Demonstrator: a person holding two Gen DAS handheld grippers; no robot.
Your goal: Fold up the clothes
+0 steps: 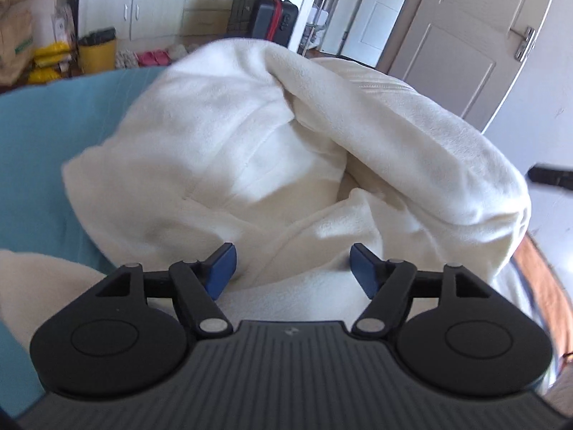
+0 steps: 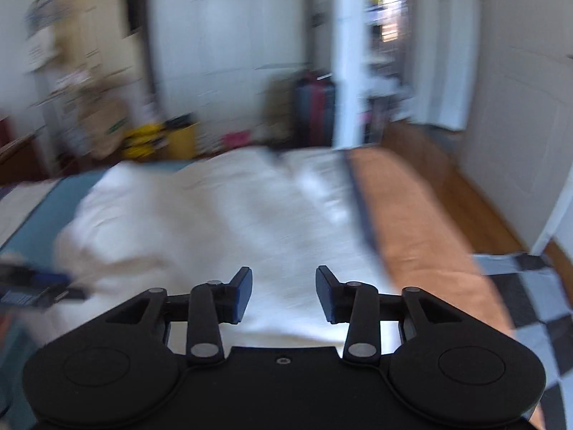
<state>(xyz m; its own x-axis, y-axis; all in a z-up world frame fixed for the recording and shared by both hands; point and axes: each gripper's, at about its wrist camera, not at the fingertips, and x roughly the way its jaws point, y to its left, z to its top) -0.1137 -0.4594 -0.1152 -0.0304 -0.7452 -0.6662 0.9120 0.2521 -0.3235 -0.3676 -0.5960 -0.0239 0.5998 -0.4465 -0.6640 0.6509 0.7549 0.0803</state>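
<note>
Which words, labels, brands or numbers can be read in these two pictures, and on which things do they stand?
No text can be read with certainty.
Cardboard box, left wrist view: green print, too small to read.
Small logo on the left hand-held gripper: a mark, not letters.
White print on the left hand-held gripper seen in the right wrist view: blurred.

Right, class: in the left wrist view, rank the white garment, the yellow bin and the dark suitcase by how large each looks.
1. white garment, filling most of the view
2. dark suitcase
3. yellow bin

The suitcase and bin look nearly alike, and both stand far behind the garment, so nearness exaggerates the garment's lead.
</note>
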